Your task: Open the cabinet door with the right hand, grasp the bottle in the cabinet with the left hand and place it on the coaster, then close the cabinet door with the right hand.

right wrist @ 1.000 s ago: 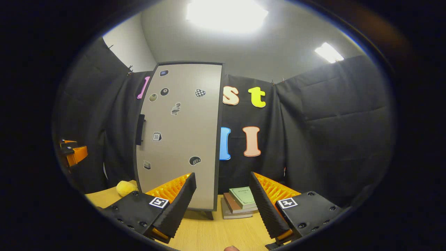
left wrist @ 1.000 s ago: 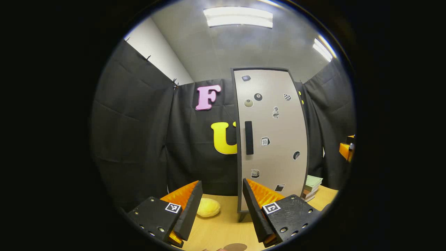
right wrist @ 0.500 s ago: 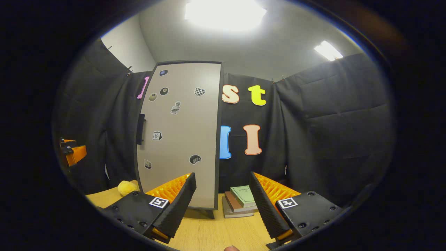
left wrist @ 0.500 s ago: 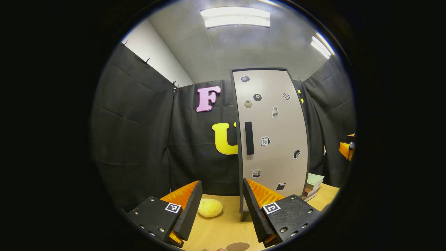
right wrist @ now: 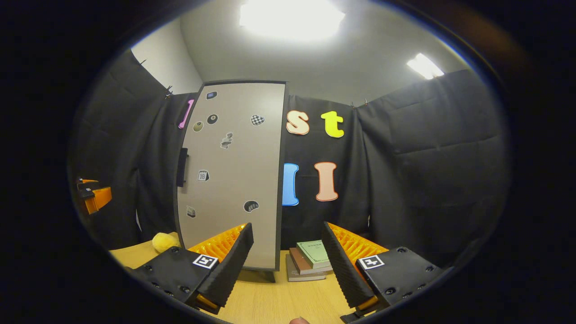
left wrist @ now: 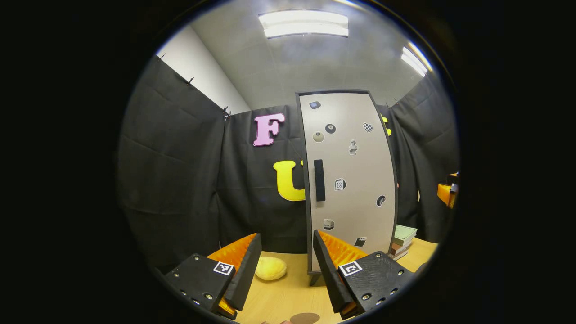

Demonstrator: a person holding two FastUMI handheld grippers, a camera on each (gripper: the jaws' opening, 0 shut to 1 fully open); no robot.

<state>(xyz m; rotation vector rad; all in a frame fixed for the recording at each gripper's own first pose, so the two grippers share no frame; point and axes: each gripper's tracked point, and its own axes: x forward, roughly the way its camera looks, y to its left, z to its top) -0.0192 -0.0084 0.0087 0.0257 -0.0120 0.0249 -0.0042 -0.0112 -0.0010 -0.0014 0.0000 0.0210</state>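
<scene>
A tall beige cabinet (left wrist: pixel 348 180) with a dark frame stands on the wooden table, its door (right wrist: pixel 229 175) closed and dotted with stickers. A black vertical handle (left wrist: pixel 319 180) sits near the door's left edge, also seen as the handle (right wrist: pixel 182 167) in the right gripper view. The bottle is hidden behind the door. A brown round coaster (left wrist: pixel 305 318) lies on the table at the bottom of the left gripper view. My left gripper (left wrist: pixel 284 267) is open, well short of the cabinet. My right gripper (right wrist: pixel 288 263) is open too, facing the door's right part.
A yellow soft lump (left wrist: pixel 270 268) lies on the table left of the cabinet. A stack of books (right wrist: pixel 310 260) rests to the cabinet's right. The other gripper's orange body (right wrist: pixel 94 198) shows at the far left, and likewise an orange gripper (left wrist: pixel 447 193) at the far right.
Both views shifted only slightly; the cabinet sits a touch lower and more to the left in the left gripper view. The door stays closed and both grippers stay open.
</scene>
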